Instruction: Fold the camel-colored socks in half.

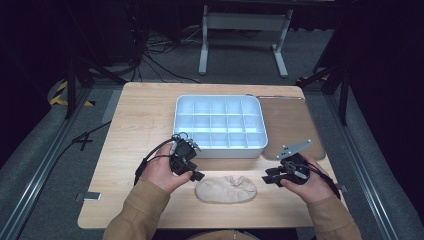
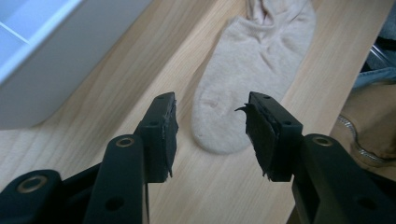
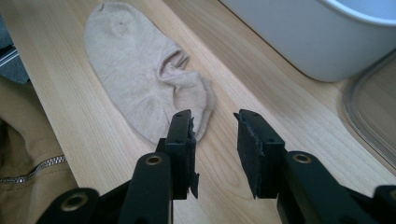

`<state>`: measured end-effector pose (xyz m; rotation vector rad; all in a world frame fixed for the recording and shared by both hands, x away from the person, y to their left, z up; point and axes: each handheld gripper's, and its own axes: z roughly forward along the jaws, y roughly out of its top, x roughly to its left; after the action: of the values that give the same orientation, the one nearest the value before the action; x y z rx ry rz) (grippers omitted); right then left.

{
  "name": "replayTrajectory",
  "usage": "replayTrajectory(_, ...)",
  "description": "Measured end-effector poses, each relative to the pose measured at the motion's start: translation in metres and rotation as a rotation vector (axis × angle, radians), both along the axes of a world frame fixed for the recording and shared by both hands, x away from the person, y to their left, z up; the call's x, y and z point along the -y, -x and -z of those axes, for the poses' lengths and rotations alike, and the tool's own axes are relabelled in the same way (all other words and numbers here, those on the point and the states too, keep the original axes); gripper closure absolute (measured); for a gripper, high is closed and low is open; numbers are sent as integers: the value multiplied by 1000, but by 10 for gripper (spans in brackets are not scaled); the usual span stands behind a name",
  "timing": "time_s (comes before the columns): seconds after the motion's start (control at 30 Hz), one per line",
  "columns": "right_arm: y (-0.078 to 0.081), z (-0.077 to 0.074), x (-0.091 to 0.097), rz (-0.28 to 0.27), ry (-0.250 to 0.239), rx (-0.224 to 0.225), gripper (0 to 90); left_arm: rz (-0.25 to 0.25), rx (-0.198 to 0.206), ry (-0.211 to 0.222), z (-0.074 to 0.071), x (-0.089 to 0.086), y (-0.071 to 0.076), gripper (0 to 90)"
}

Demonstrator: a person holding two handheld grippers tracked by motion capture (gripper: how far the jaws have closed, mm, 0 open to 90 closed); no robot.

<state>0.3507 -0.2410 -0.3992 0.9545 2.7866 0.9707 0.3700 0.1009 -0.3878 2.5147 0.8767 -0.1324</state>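
Both hand-held grippers pointed inward at a beige sock (image 1: 226, 189) that lay flat on the wooden table (image 1: 140, 125) in the lower middle of the high view. At lower left of centre in that view, the left gripper (image 1: 196, 176) was held in the person's left hand (image 1: 162, 172), with its tips just beside the sock's left end. In the left gripper view, the left gripper (image 2: 212, 122) had its jaws spread well apart and gripped nothing; the rounded end of the sock (image 2: 247, 70) showed between and beyond them, resting on the table (image 2: 140, 84). At lower right of the high view, the right gripper (image 1: 268, 177) sat in the right hand (image 1: 310, 182), its tips near the sock's right end but not touching it, with the grey three-cornered plate above it. In the right gripper view, the right gripper (image 3: 215, 125) stood partly open and empty, and the bunched end of the sock (image 3: 140, 70) lay just beyond its left jaw. Above the sock in the high view, a white divided tray (image 1: 218, 148) occupied the centre of the frame, its many compartments appearing empty. Its wall filled the upper left of the left gripper view (image 2: 51, 70) and the upper right of the right gripper view (image 3: 308, 42). Just right of the tray in the high view, a clear lid (image 1: 290, 125) lay flat on the table. Tan jacket sleeves (image 1: 137, 212) entered from the bottom edge.
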Motion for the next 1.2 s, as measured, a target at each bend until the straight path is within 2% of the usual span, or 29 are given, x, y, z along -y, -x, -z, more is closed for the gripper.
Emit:
replayTrajectory(0.03, 0, 0, 0, 0, 0, 0, 660, 0, 0, 0, 0, 0, 0, 545)
replayTrajectory(0.13, 1, 3, -4, -19, 2, 8, 640, -5, -47, -3, 14, 5, -2, 562)
replayTrajectory(0.2, 1, 5, -6, -21, 3, 9, 640, -15, -59, -10, 17, 7, -1, 585)
replayTrajectory(0.27, 1, 9, -9, -21, 0, 0, 639, -30, -81, -30, 24, 9, -1, 597)
replayTrajectory(0.3, 1, 9, -9, -21, 0, 0, 639, -30, -81, -30, 24, 9, -1, 610)
replayTrajectory(0.37, 2, 13, -13, -27, -11, -12, 647, -47, -109, -35, 27, 9, -1, 609)
replayTrajectory(0.4, 2, 15, -14, -32, -8, -19, 656, -55, -119, -32, 29, 9, -1, 609)
replayTrajectory(0.47, 3, 18, -18, -42, -1, -36, 679, -71, -127, -53, 31, 10, 0, 608)
replayTrajectory(0.6, 4, 23, -25, -59, 30, -61, 780, -87, -160, -75, 35, 10, 0, 609)
replayTrajectory(0.8, 6, 28, -33, -76, 40, -68, 787, -88, -186, -108, 44, 11, -1, 587)
replayTrajectory(1.2, 9, 39, -45, -114, 65, -95, 779, -53, -190, -143, 52, 19, 1, 582)
